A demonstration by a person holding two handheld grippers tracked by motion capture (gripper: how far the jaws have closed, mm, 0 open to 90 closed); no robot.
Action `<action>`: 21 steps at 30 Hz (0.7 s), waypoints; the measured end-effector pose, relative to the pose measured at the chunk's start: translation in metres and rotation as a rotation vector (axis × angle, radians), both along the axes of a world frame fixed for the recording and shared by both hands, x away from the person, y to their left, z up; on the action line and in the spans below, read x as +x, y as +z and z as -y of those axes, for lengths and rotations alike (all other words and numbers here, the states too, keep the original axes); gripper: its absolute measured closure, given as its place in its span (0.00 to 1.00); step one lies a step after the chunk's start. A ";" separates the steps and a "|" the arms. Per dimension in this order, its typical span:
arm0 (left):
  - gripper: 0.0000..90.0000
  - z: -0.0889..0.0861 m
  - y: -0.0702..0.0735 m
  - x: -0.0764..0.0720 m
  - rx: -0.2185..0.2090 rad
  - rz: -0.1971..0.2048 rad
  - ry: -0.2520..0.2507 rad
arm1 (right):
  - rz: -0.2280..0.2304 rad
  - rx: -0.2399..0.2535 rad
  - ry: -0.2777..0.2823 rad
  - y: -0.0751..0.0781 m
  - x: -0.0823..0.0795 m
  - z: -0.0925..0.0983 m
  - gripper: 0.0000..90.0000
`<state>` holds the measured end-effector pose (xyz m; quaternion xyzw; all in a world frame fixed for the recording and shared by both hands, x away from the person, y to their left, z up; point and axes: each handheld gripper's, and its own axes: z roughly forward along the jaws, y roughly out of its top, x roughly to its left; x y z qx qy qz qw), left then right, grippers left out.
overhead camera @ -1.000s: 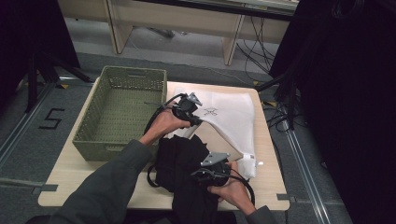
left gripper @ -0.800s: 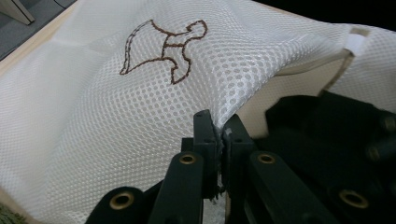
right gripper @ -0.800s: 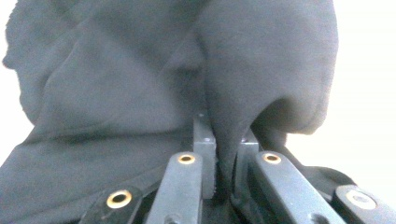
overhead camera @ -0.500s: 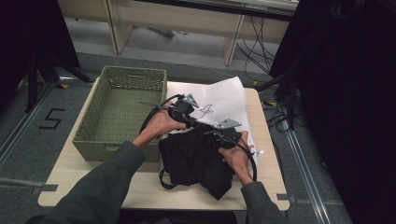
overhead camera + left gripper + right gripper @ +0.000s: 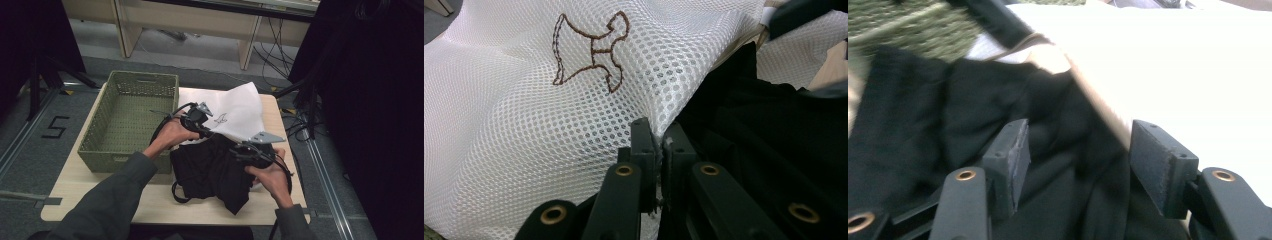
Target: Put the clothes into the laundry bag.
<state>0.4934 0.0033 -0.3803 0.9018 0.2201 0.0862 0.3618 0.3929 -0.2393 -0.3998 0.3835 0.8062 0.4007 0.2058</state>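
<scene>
- At the near edge of the bench (image 5: 150,212), the person's sleeves come in, each hand holding a gripper.
- The right gripper (image 5: 248,150) sits over the black cloth (image 5: 210,172), its jaws wide apart with nothing between them; in the right gripper view the cloth (image 5: 923,115) lies bunched just under the pads.
- The black cloth lies mid-bench, its far edge tucked under the mesh bag (image 5: 240,112).
- The left gripper (image 5: 200,131) is clamped on the bag's edge; the left gripper view shows the jaws nearly touching, pinching white mesh (image 5: 524,125) right beside the dark fabric.
- Risk, as I judge it: the pinch takes little mesh, so a tug could slip it free and drop the bag's mouth.
- The open right gripper could also snag the trailing cable.
- Farther left, the green basket (image 5: 117,150) stands empty, beside the cloth.
</scene>
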 end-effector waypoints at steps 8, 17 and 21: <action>0.95 0.001 -0.002 -0.001 0.000 0.007 -0.001 | -0.176 0.033 0.090 -0.031 -0.051 0.015 0.37; 0.95 0.006 -0.004 -0.002 0.012 0.001 -0.007 | -0.245 -0.152 0.093 -0.076 -0.038 -0.008 0.58; 0.95 0.008 -0.006 -0.005 0.021 -0.003 -0.024 | -0.189 -0.177 0.139 -0.077 -0.022 -0.017 0.88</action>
